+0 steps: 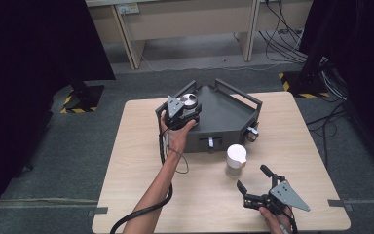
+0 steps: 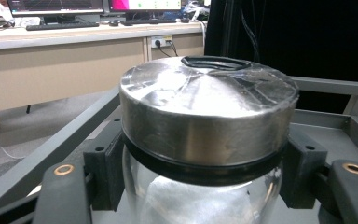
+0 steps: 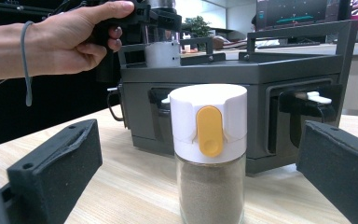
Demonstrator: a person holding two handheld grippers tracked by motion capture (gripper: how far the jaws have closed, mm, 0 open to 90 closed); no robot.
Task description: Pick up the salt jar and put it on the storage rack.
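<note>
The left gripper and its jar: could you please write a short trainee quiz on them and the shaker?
1. True or false: the left gripper is shut on the metal-lidded glass jar.
2. Which colour is the tab on the white-capped shaker? A red, B yellow, C green.
3. How do the right gripper jaws stand?

Key: 1 true. 2 B. 3 Open, apart from the shaker, one on either side.
</note>
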